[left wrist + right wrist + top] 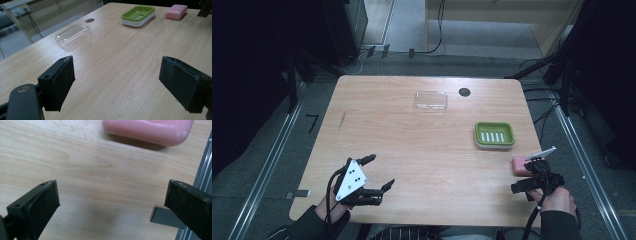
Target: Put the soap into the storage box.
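A pink soap bar [518, 166] lies near the table's right edge. Just in front of it my right gripper [528, 175] hovers low with its jaws wide apart. In the right gripper view the soap [150, 130] sits beyond the open jaws [112, 192], with bare wood between them. A green soap dish [494, 134] on a white base stands empty, farther in from the soap. A clear plastic lid [431, 100] rests at the far middle. My left gripper [381, 171] is open over the near left of the table, holding nothing; its view [117, 72] shows lid [73, 35], dish [138, 15] and soap [176, 11] ahead.
A round black grommet hole [464, 92] sits in the wooden table [412, 145] right of the lid. The table's right edge [203, 175] runs close beside the right gripper, with a grey flat strip [163, 217] by it. Cables and dark stands surround the table on the floor.
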The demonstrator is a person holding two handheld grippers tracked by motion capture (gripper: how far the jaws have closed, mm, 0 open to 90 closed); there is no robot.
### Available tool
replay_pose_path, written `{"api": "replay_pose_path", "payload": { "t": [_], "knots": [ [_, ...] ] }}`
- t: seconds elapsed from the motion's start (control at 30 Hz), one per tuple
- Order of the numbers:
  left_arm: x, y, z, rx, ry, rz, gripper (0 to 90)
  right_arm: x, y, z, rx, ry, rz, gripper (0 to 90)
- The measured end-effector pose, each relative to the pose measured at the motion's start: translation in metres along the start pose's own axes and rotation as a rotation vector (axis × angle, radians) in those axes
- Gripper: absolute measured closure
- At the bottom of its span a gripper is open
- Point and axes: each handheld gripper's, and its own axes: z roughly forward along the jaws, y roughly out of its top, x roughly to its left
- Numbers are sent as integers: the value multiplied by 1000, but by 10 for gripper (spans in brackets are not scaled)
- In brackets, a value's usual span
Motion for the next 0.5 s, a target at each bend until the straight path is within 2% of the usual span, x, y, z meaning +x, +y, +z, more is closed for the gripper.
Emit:
{"api": "replay_pose_path", "payload": {
  "t": [0.5],
  "knots": [
    [0, 0, 0, 0, -1, 0, 140, -7, 15, 0, -14, -3, 13, 0]
  ]
}}
